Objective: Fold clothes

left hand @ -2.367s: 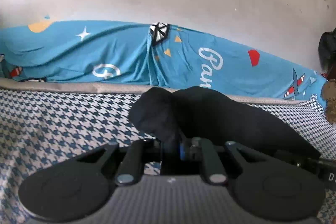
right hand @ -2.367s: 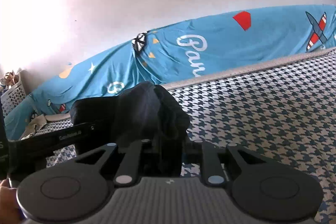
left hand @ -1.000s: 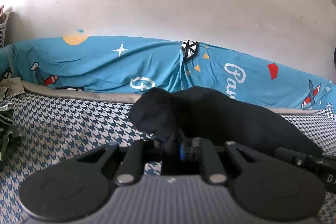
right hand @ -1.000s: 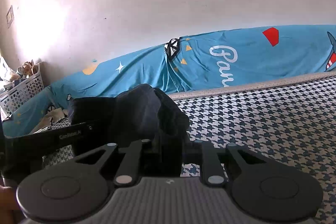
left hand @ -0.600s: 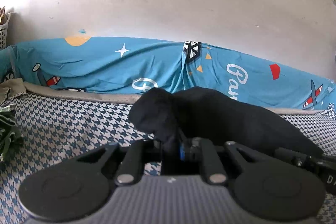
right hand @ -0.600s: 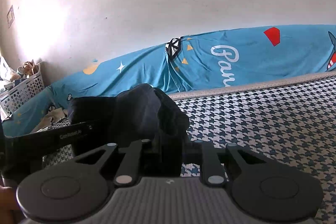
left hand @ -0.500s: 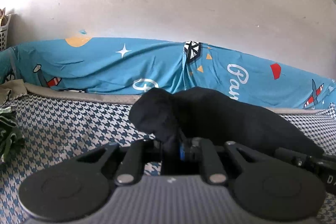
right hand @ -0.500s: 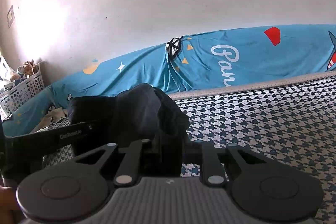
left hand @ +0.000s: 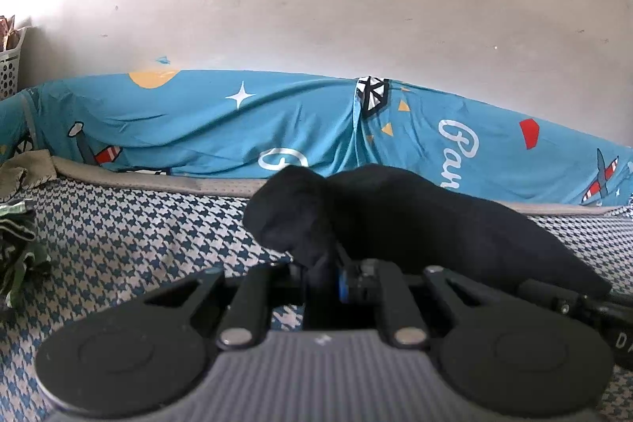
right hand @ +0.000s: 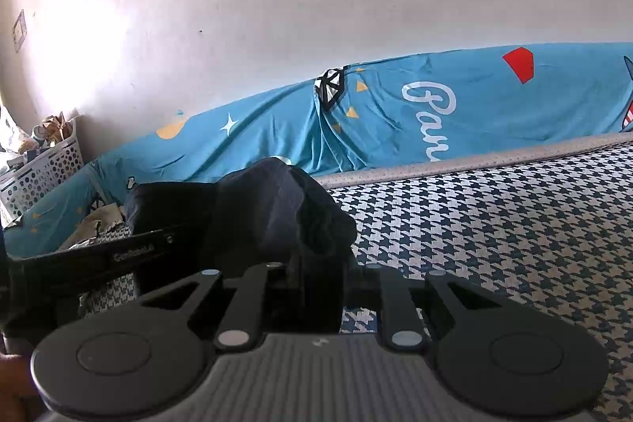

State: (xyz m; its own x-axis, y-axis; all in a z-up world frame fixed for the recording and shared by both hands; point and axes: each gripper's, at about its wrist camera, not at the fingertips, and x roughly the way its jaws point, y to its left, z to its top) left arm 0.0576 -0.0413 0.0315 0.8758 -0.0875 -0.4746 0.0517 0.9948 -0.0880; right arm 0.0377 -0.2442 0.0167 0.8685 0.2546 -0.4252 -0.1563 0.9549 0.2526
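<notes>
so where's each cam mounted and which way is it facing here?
Left wrist: sits on the left claw, looks along its fingers over the houndstooth bed cover to the blue printed sheet and wall; the claw is shut on a black garment.
Right wrist: sits on the right claw, same heading; shut on the black garment, with the other claw's body at left.
Shared: the garment, the sheet, the bed cover, the wall.
</notes>
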